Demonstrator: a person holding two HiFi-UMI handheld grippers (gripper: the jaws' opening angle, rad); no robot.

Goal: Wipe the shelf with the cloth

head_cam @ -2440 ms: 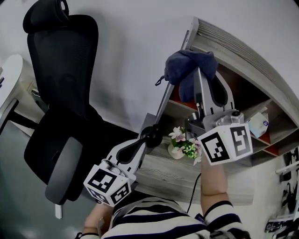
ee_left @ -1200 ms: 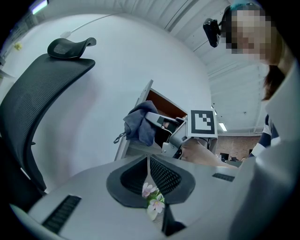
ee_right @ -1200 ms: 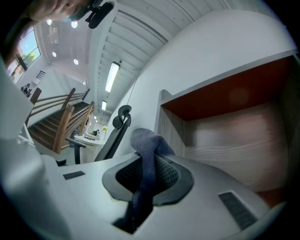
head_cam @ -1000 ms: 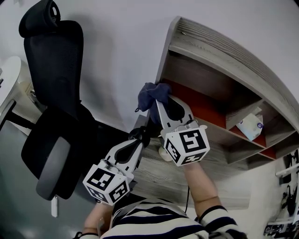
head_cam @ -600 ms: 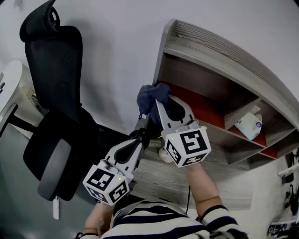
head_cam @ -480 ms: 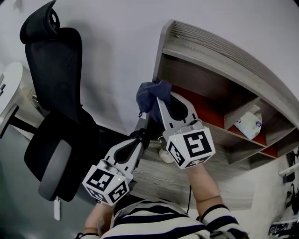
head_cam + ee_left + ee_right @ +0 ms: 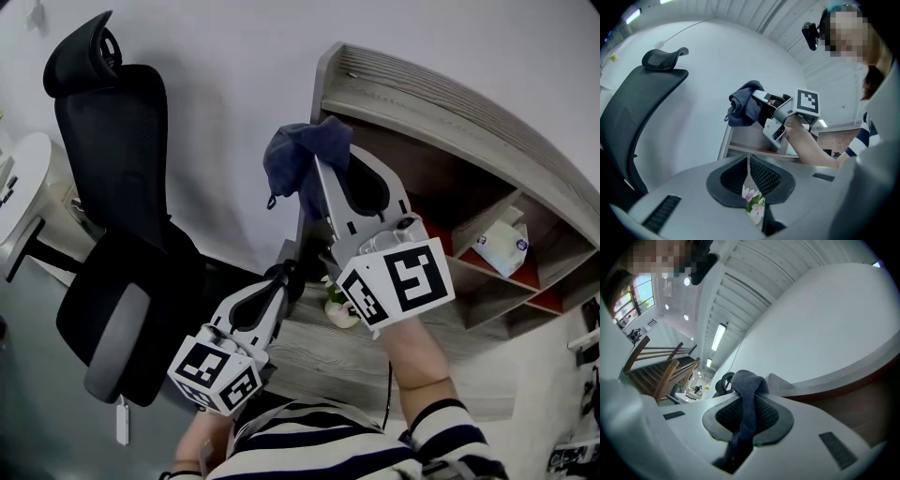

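Up beside the grey wooden shelf [image 7: 441, 98], the right hand-held gripper [image 7: 317, 173] clamps a bunched dark-blue cloth [image 7: 298, 155], lining up a wipe I'd say (left hand-held gripper [image 7: 289, 278] is closed, empty). Next: press it onto a board and drag.

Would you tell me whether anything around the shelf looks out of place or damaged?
Nothing stands out: the cloth is bunched in the right gripper by the shelf's upper left corner, and the flowers sit on the desk below.

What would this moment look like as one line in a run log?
right gripper: shut on dark blue cloth, at top-left corner of shelf | left gripper: shut, empty, low by flowers | cloth-shelf contact: cannot tell
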